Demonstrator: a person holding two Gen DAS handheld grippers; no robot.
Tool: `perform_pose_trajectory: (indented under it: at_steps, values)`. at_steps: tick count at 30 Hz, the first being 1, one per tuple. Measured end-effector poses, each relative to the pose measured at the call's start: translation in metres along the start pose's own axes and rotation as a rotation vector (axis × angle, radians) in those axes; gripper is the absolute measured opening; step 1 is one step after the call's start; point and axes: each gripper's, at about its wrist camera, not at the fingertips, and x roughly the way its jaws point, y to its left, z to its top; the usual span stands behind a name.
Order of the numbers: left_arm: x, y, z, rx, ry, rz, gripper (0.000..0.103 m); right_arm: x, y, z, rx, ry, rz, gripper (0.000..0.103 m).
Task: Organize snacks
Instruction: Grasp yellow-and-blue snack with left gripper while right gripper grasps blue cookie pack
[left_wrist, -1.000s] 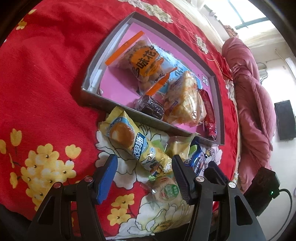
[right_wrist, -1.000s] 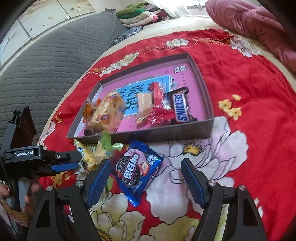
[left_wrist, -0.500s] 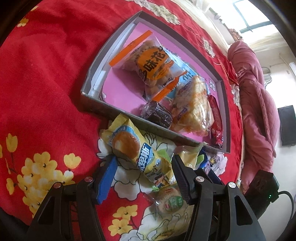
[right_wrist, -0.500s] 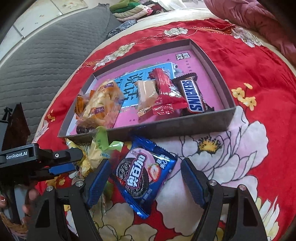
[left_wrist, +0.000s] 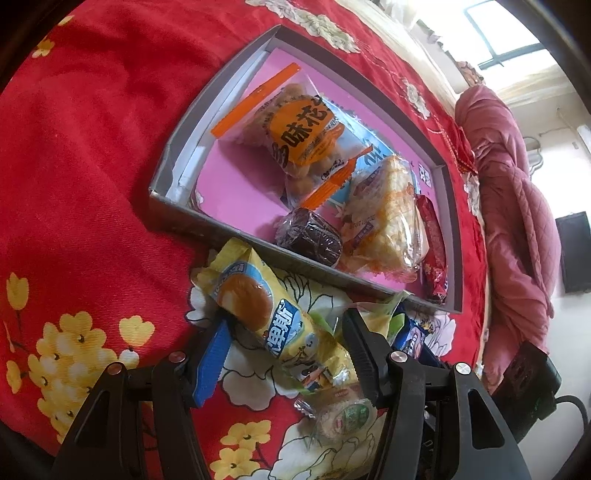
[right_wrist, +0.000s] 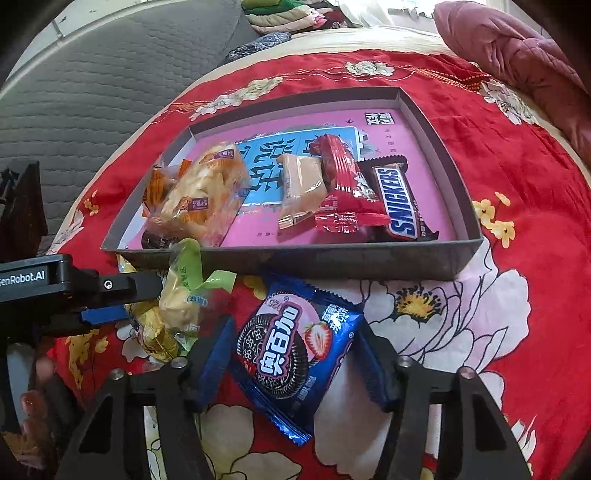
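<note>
A grey tray (right_wrist: 332, 263) with a pink floor holds a Snickers bar (right_wrist: 400, 201), a red pack (right_wrist: 340, 188), a beige pack (right_wrist: 301, 188) and a rice-cracker bag (right_wrist: 207, 188). In front of the tray lies a blue Oreo pack (right_wrist: 295, 347) on the cloth. My right gripper (right_wrist: 293, 356) straddles it, jaws closing, pads at its edges, wrapper not crumpled. My left gripper (left_wrist: 286, 352) stands open around a yellow cake pack (left_wrist: 258, 314) lying flat. Seen from the right wrist, the left gripper (right_wrist: 136, 301) is beside a green-wrapped snack (right_wrist: 184, 291).
A red floral cloth (left_wrist: 92, 166) covers the surface. An orange-labelled bag (left_wrist: 306, 136) and a dark round cake (left_wrist: 310, 240) fill the tray's left side (left_wrist: 177, 192). A small round snack (left_wrist: 347, 417) lies by my left fingers. A pink quilt (left_wrist: 517, 221) borders the right.
The right jaws have narrowed around the Oreo pack, and the gripper has come closer to it. The left gripper has crept forward over the yellow pack at the same width.
</note>
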Motion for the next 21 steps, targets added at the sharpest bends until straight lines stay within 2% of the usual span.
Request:
perform_pose_trajectory:
  at_steps: [2, 4, 5, 12, 21]
  values:
    - [-0.001, 0.001, 0.000, 0.002, -0.004, 0.013, 0.049, -0.001, -0.002, 0.000, 0.007, 0.000, 0.009, 0.058]
    - [-0.002, 0.004, -0.001, 0.009, -0.002, 0.013, 0.044, -0.002, -0.005, 0.001, 0.016, -0.001, 0.019, 0.057]
    - [-0.002, 0.005, -0.002, 0.008, -0.001, 0.007, 0.037, -0.002, -0.006, 0.001, 0.018, -0.001, 0.022, 0.057]
    - [-0.008, 0.005, -0.005, 0.038, -0.001, -0.017, 0.031, -0.006, -0.010, 0.001, 0.034, -0.008, 0.040, 0.056]
    - [-0.035, -0.006, -0.004, 0.113, -0.062, -0.011, 0.028, -0.020, -0.024, 0.000, 0.097, -0.046, 0.080, 0.056]
